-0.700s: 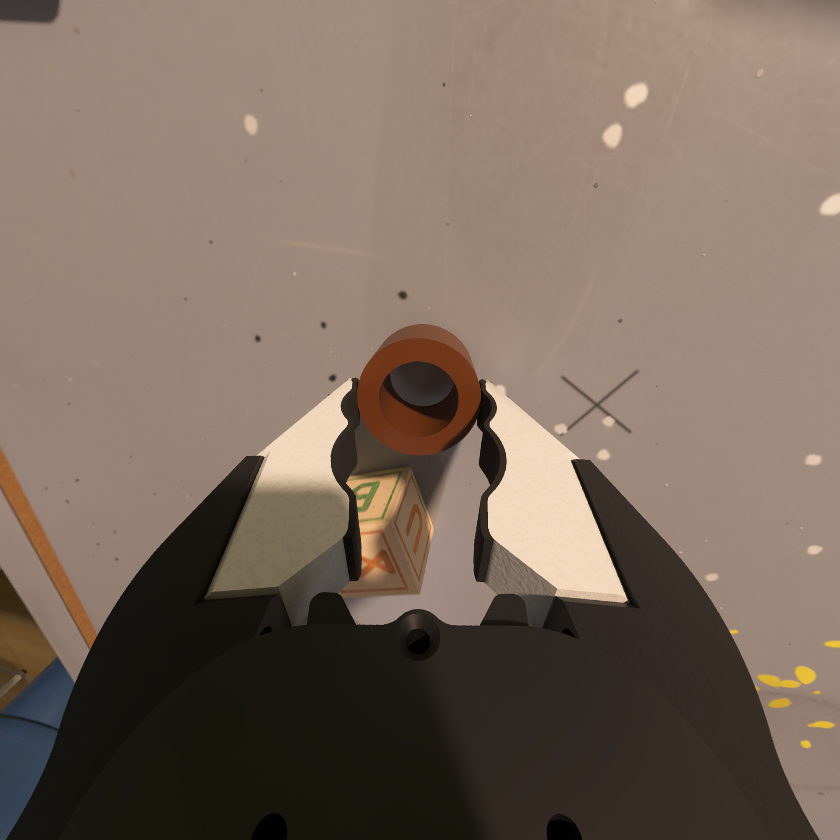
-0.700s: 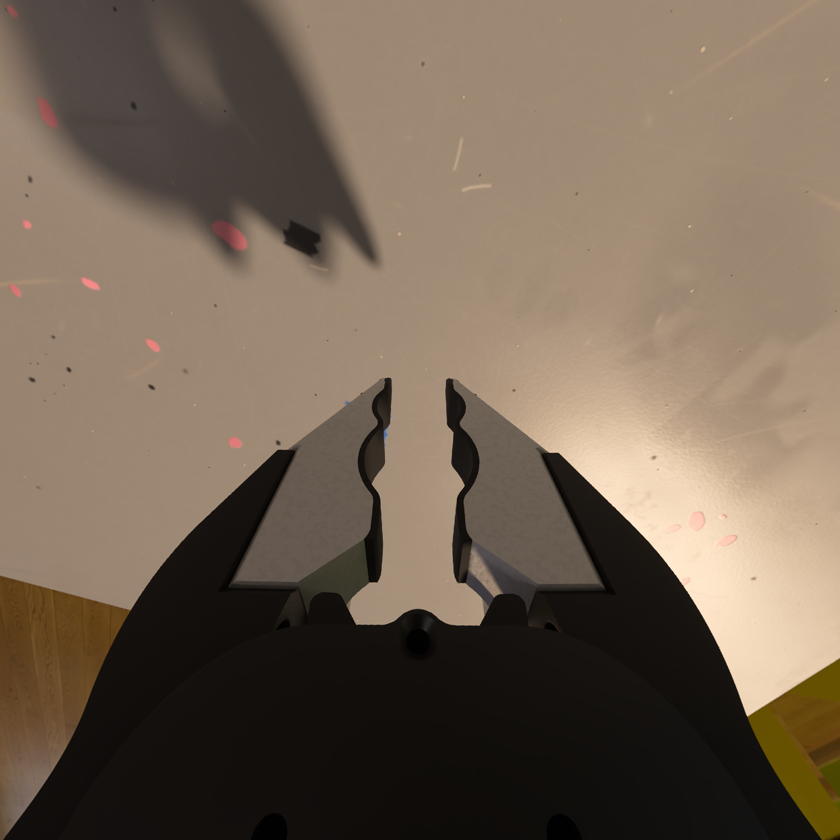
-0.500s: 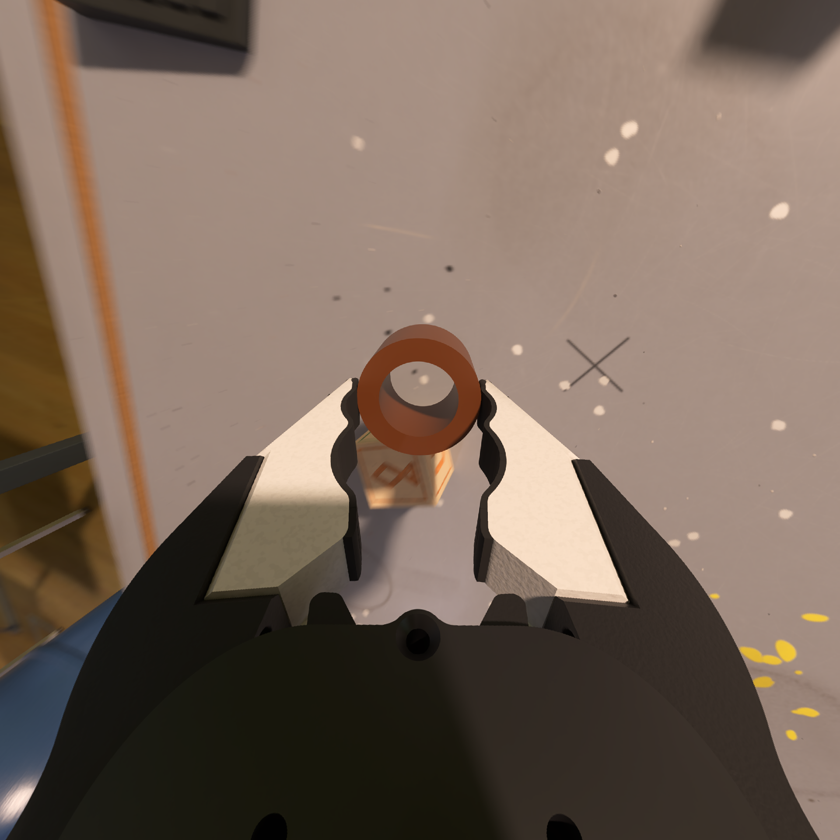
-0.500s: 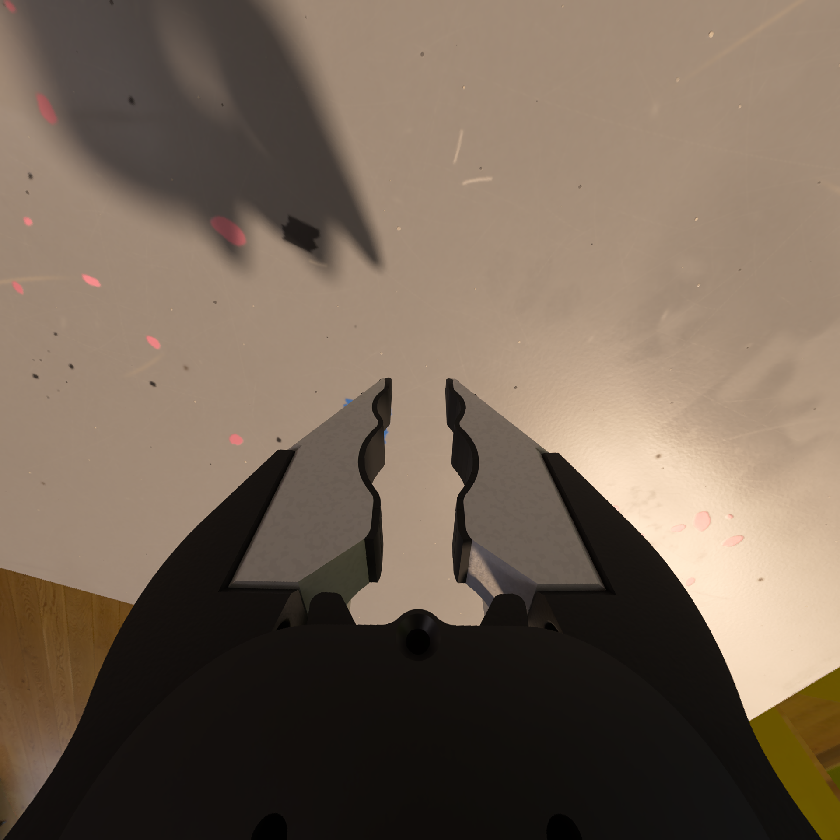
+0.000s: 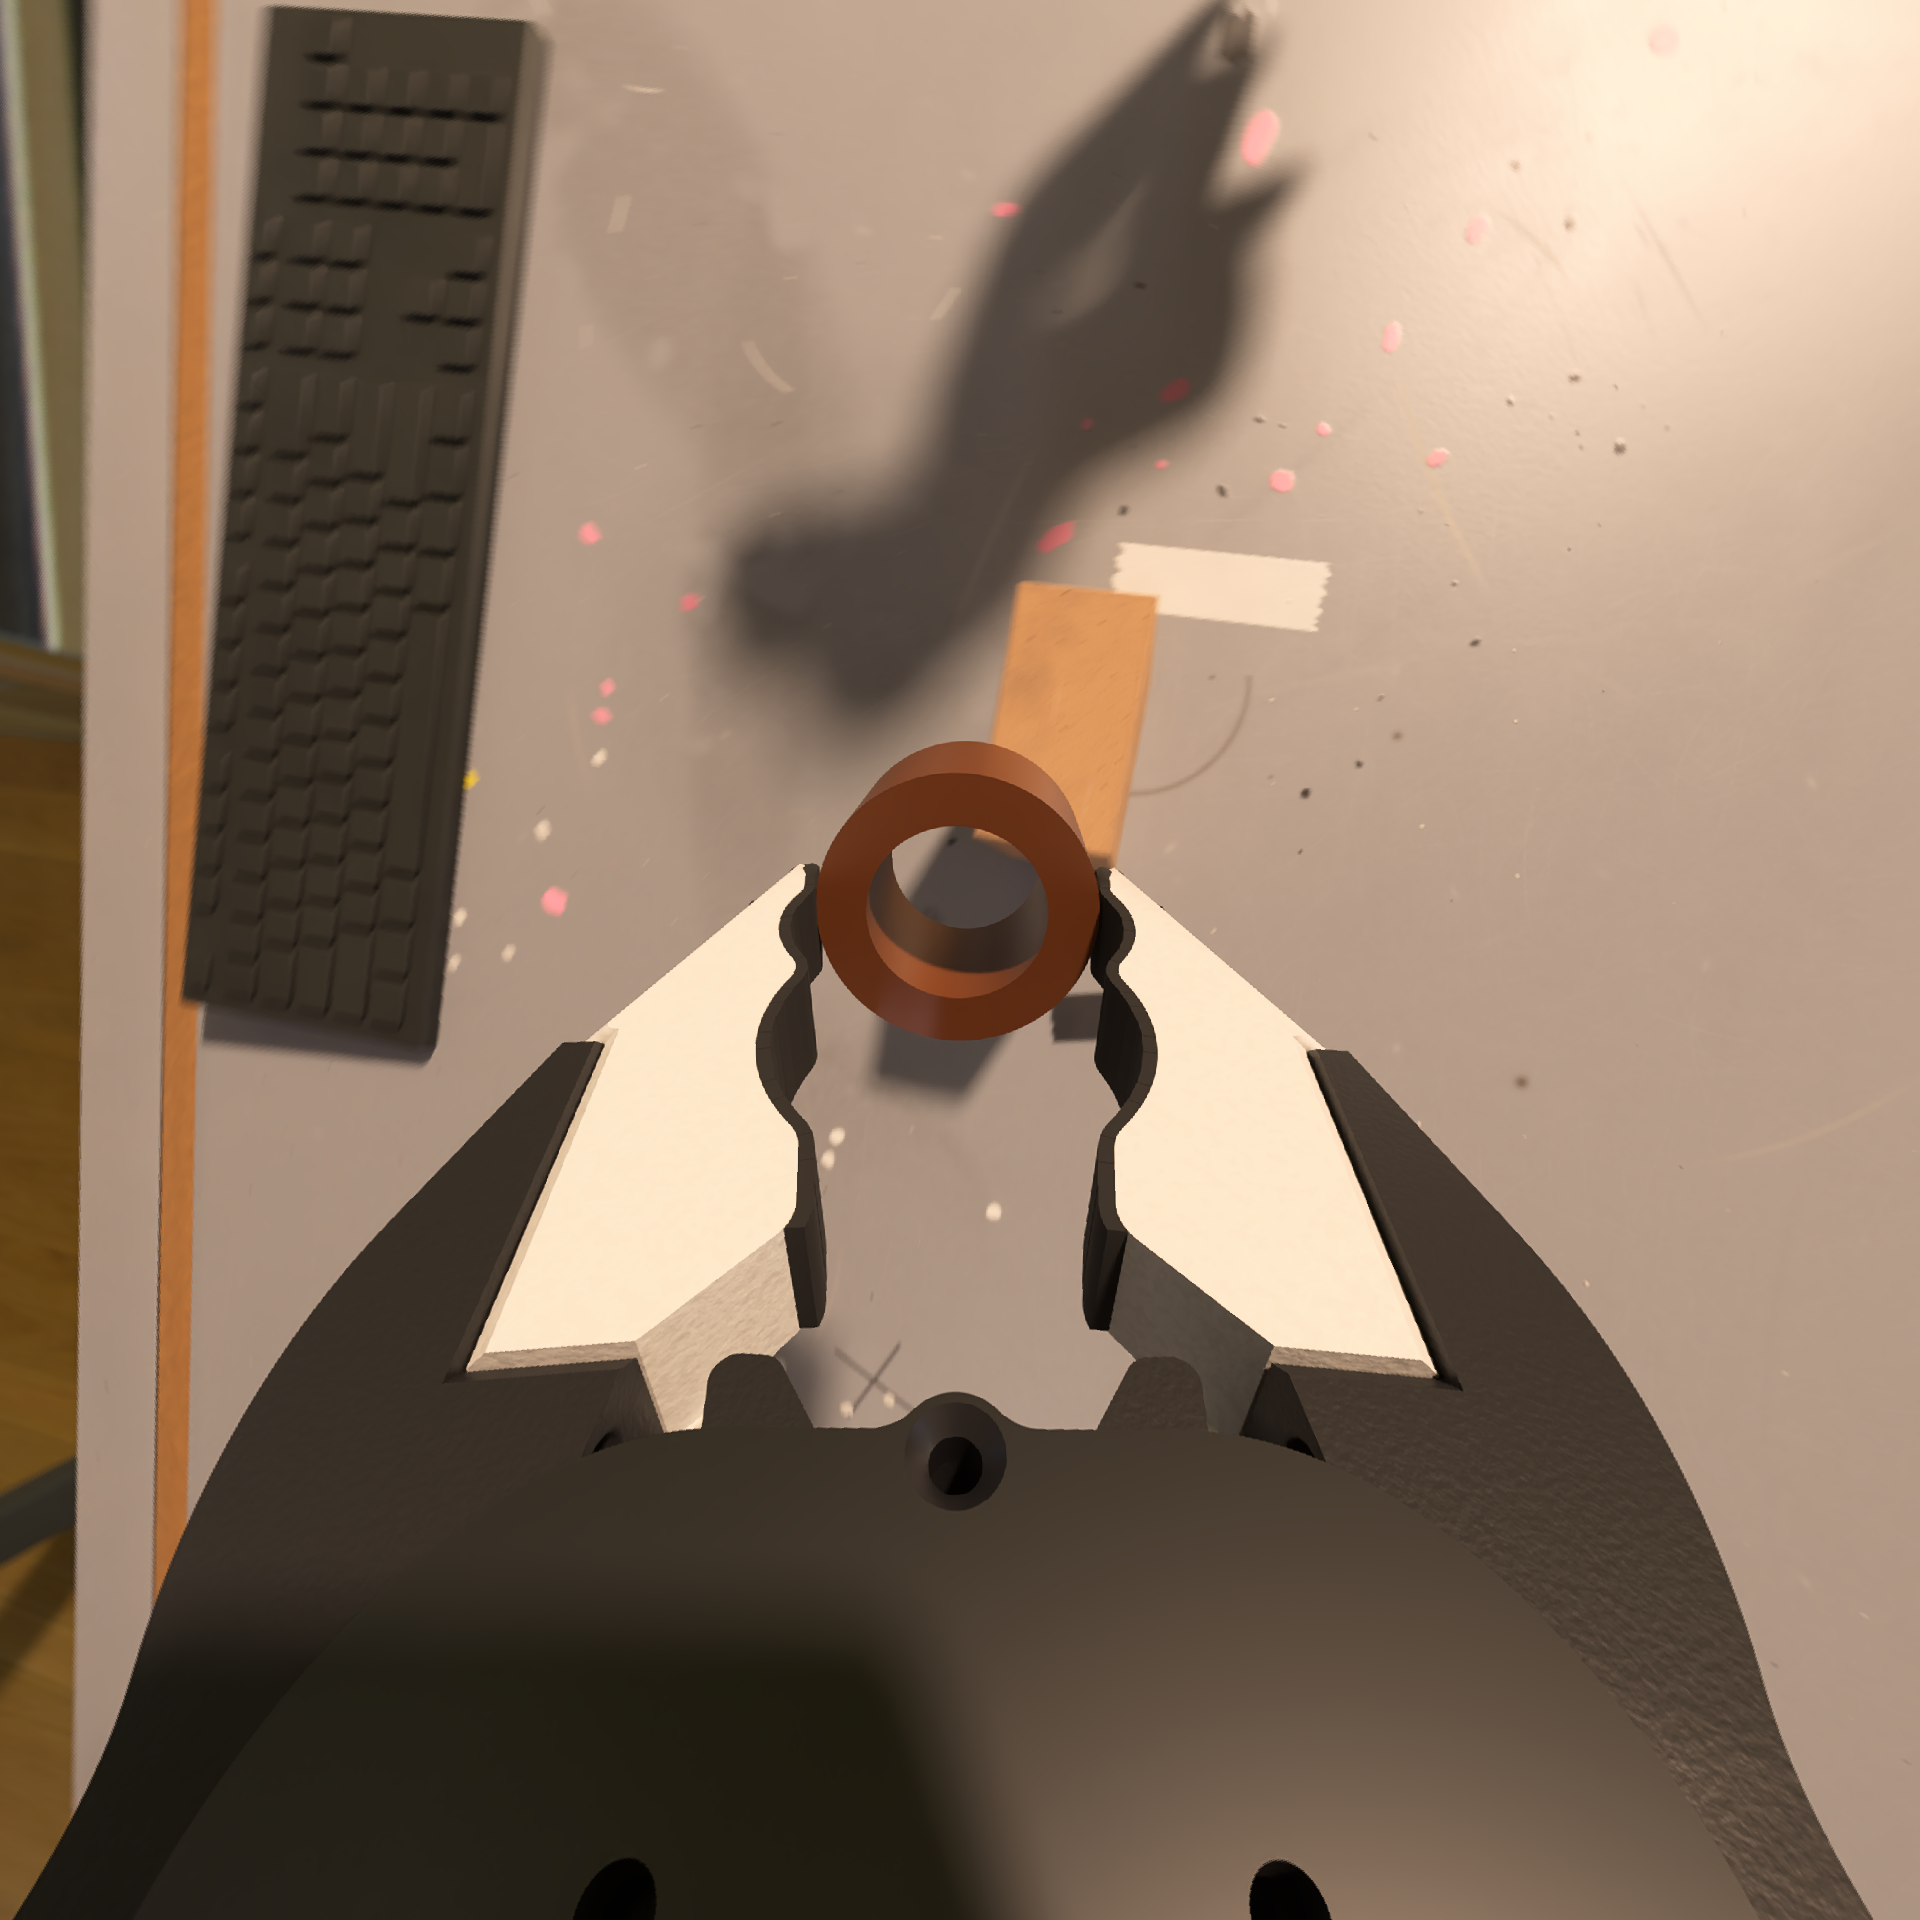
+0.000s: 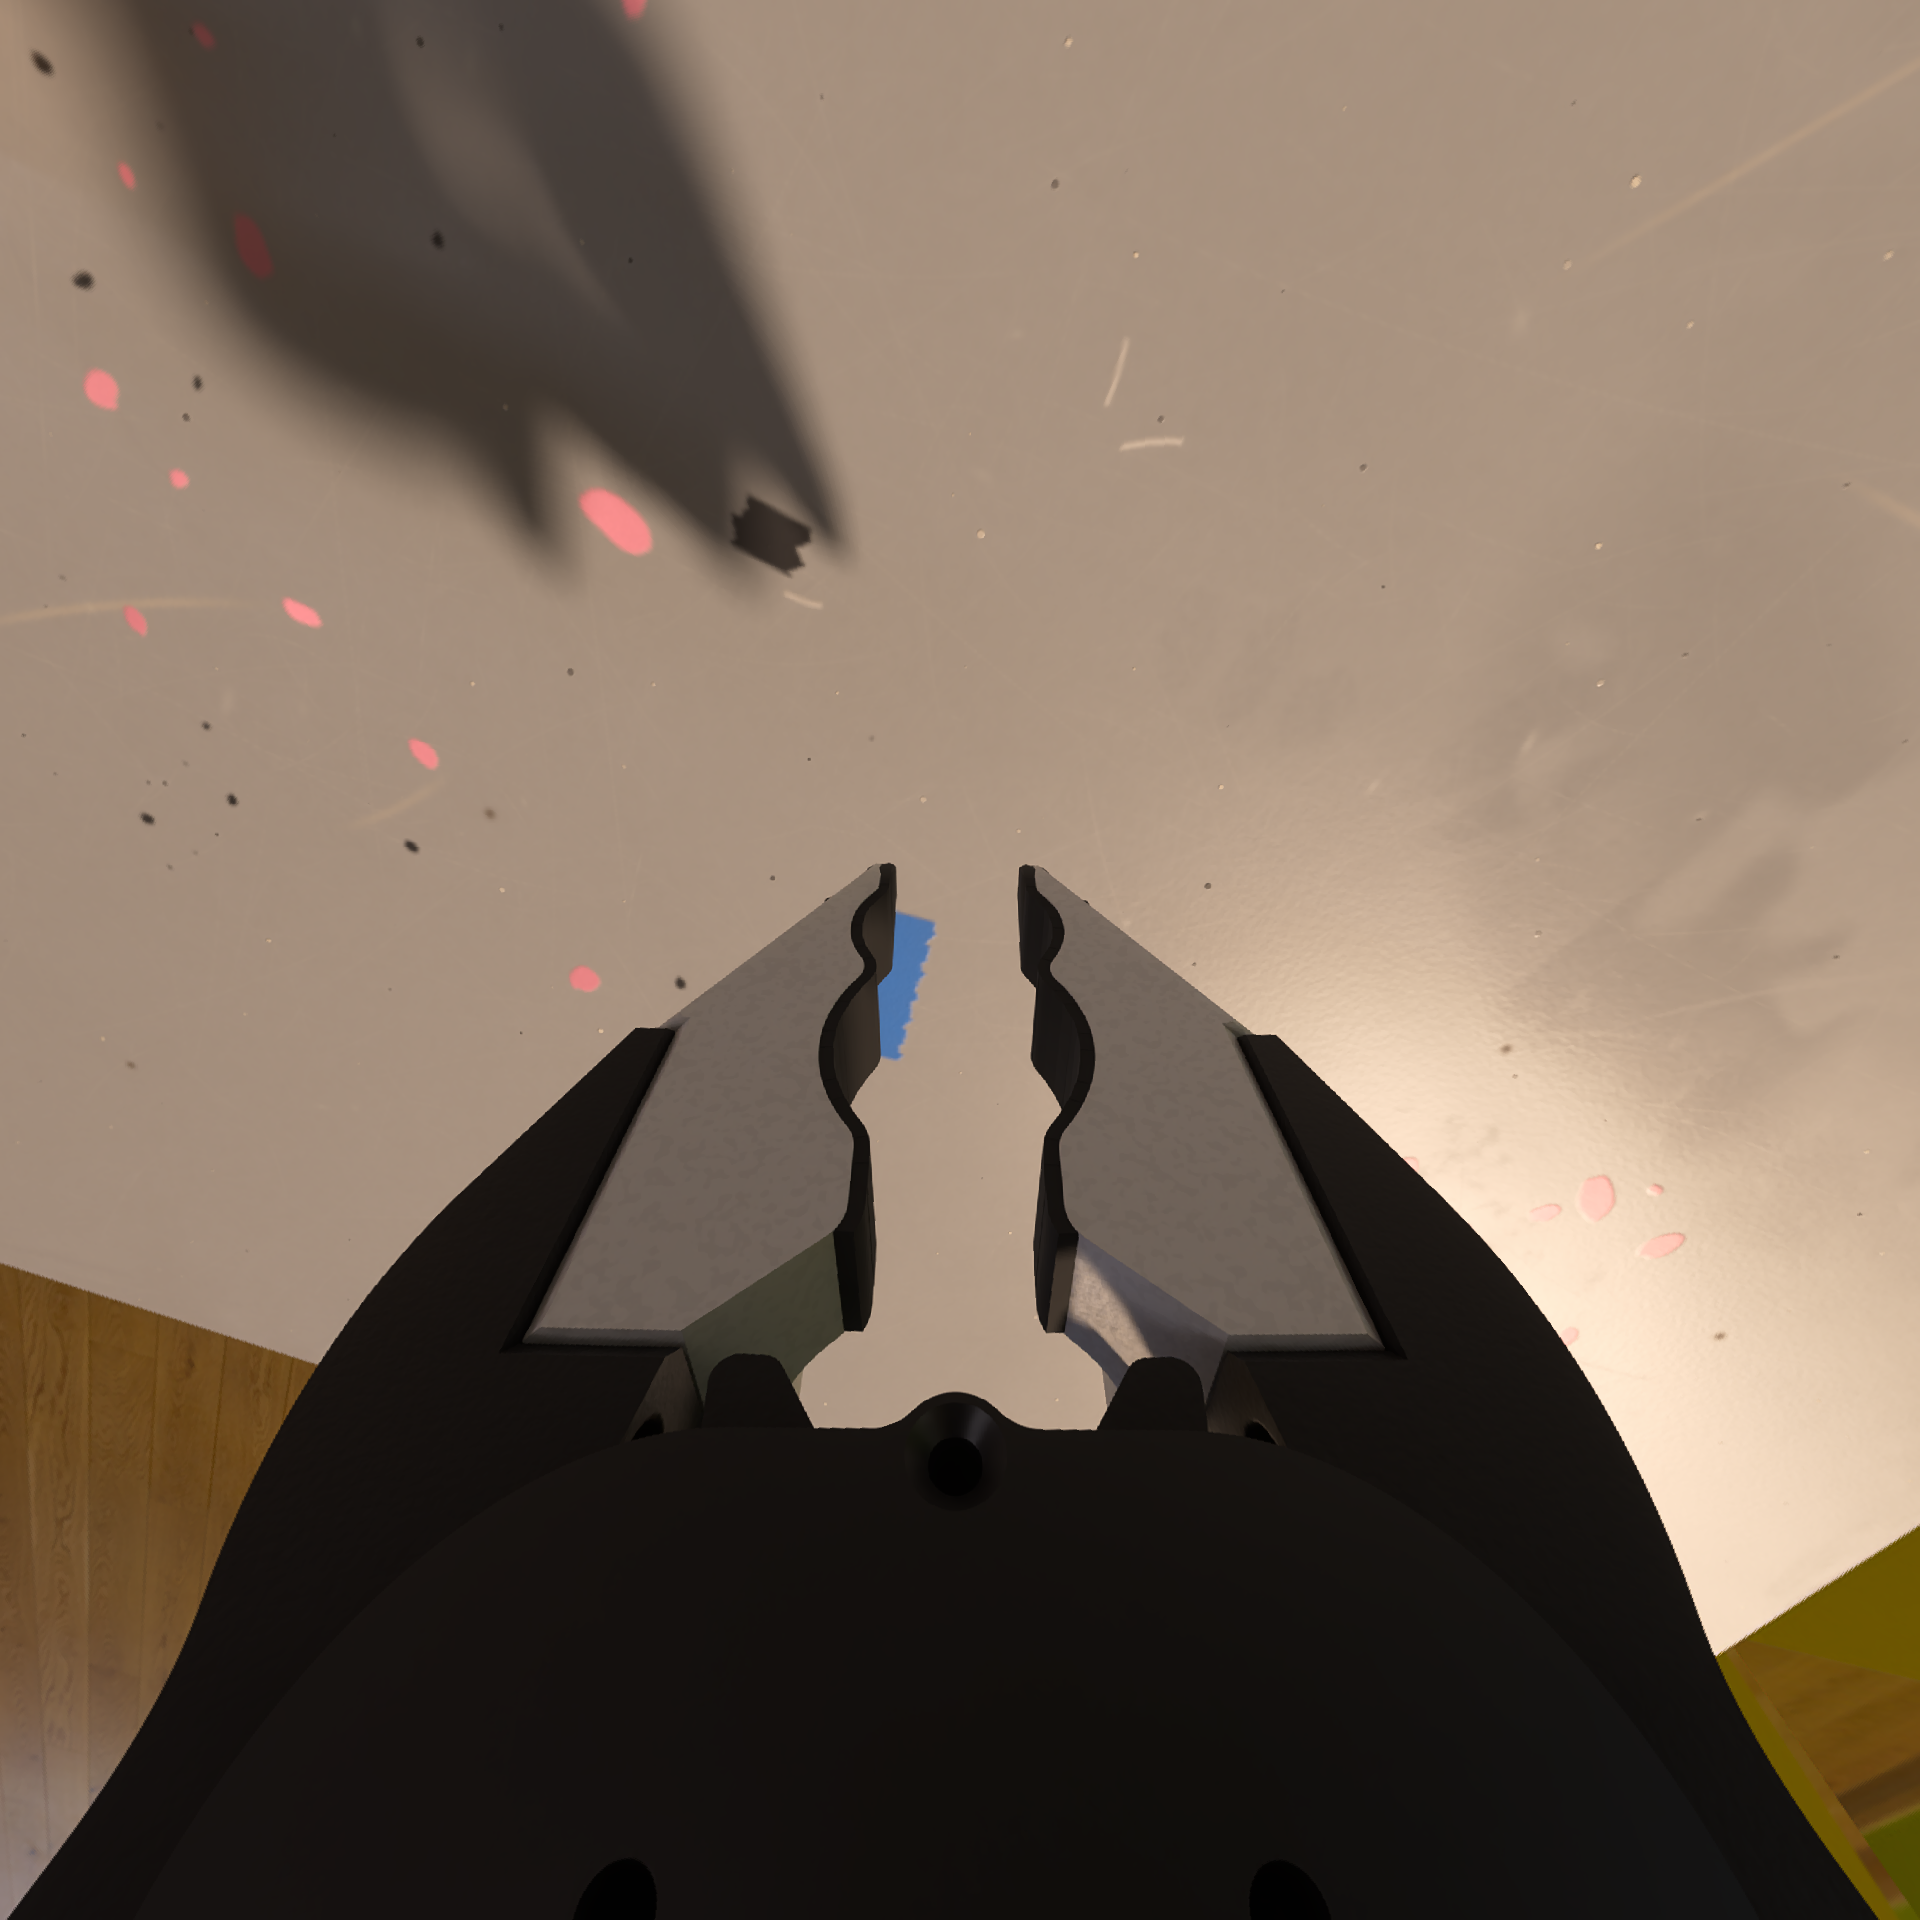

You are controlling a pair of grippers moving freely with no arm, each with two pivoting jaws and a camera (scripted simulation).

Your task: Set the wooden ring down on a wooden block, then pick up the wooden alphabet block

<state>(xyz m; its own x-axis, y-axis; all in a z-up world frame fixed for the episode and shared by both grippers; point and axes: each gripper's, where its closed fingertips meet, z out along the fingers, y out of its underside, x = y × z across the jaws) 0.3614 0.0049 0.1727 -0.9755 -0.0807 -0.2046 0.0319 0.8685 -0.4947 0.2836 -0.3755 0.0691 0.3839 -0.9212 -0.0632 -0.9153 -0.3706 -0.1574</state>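
I have the ring (image 5: 957, 889) pinched between the tips of my left gripper (image 5: 957, 909), carried above the table (image 5: 1558, 935), with the flat wooden block (image 5: 1075, 696) lying just beyond it. Next, I judge, I bring the ring over that block, lower and release. My right gripper (image 6: 957, 883) hangs empty, jaws slightly apart. The ring hides the block's near end, and the alphabet block is out of sight.

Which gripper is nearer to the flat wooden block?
Left. The left gripper holds the wooden ring just in front of the wooden block. The right gripper has no block in its view.
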